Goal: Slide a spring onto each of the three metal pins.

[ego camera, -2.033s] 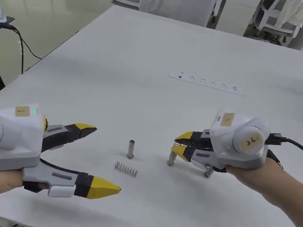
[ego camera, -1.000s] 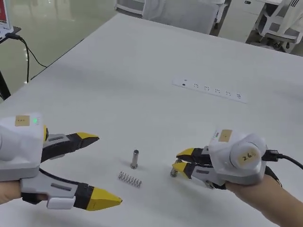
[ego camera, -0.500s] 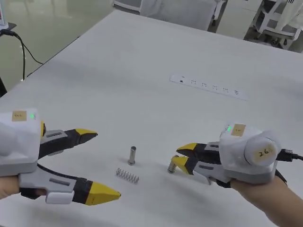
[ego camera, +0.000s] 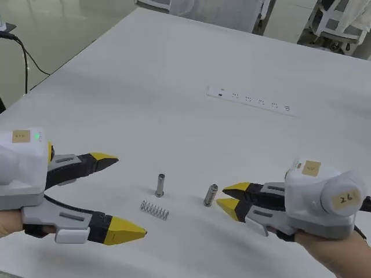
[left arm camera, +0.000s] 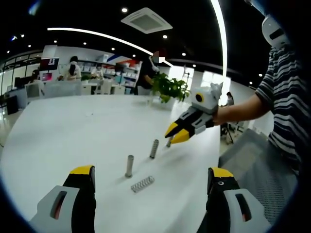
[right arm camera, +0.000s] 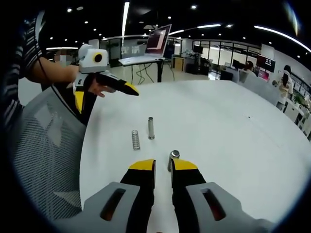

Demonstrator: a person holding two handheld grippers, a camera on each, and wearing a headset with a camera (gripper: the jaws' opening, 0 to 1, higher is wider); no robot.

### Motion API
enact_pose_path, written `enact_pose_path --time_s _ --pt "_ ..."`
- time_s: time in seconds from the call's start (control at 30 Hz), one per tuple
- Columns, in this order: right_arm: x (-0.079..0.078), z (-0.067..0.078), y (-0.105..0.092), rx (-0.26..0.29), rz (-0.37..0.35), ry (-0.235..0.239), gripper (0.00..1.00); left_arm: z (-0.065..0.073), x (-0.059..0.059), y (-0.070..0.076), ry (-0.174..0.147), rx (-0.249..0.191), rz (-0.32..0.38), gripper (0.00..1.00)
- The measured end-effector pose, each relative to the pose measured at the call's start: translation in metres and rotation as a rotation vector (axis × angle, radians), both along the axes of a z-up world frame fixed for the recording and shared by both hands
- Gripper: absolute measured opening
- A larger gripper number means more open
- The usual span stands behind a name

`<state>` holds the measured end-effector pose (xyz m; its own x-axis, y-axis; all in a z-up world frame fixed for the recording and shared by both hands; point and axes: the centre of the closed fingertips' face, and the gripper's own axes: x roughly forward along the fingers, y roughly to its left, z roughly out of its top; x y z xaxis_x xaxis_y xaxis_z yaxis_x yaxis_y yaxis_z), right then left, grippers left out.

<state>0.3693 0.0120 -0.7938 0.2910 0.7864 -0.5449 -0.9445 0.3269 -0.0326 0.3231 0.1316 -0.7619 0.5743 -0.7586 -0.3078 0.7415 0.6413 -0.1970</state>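
Observation:
On the white table (ego camera: 174, 87) a bare metal pin (ego camera: 160, 184) stands upright, with a loose spring (ego camera: 154, 209) lying just in front of it. To its right stands a pin with a spring on it (ego camera: 211, 195). My right gripper (ego camera: 230, 197) points at that pin from the right, a little apart from it, jaws a narrow gap apart and holding nothing. The right gripper view has the sprung pin (right arm camera: 173, 158) just past its tips. My left gripper (ego camera: 119, 196) is wide open left of the loose spring (left arm camera: 142, 183). A second sprung pin (left arm camera: 168, 141) stands by the right gripper (left arm camera: 180, 133).
A white power strip (ego camera: 252, 101) lies farther back on the table. The table's left edge (ego camera: 64, 55) drops to the floor, where a black cable runs. Office chairs (ego camera: 342, 26) stand beyond the far side.
My right gripper has let go of the spring on the pin and drawn back to the right; the spring stays on the pin. The left gripper stays open in place.

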Motion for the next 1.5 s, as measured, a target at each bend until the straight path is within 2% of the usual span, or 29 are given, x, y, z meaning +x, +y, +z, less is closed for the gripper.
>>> enact_pose_path --time_s 0.1,0.17,0.3,0.43,0.63,0.8,1.17,1.3,1.5 --pt "-0.005 -0.002 0.001 0.007 0.003 0.011 0.1 0.001 0.0 0.0 -0.003 -0.001 0.001 0.93" --pt "-0.007 -0.004 0.001 0.024 -0.004 0.036 0.1 0.001 0.0 0.0 -0.002 -0.002 0.001 0.93" --pt "-0.011 -0.014 -0.004 0.005 -0.011 0.055 0.1 0.001 0.0 0.0 0.001 -0.003 0.002 0.92" --pt "-0.017 -0.018 -0.006 -0.011 0.007 0.056 0.1 -0.002 -0.002 0.0 0.006 0.002 0.0 0.92" --pt "-0.021 -0.017 0.001 0.001 0.014 0.062 0.1 -0.002 -0.002 -0.001 0.008 0.001 0.002 0.92" --pt "-0.022 -0.013 0.014 0.011 0.037 0.057 0.09 -0.001 -0.002 0.0 0.005 0.001 0.004 0.92" --pt "-0.029 -0.004 0.058 0.039 0.112 0.043 0.09 -0.001 -0.004 0.001 0.007 0.004 0.005 0.91" --pt "-0.034 -0.005 0.075 0.041 0.14 0.043 0.09 -0.001 -0.005 0.003 0.007 0.003 0.008 0.91" --pt "-0.036 -0.01 0.088 0.022 0.171 0.034 0.09 0.001 -0.004 0.005 0.003 0.001 0.013 0.91"
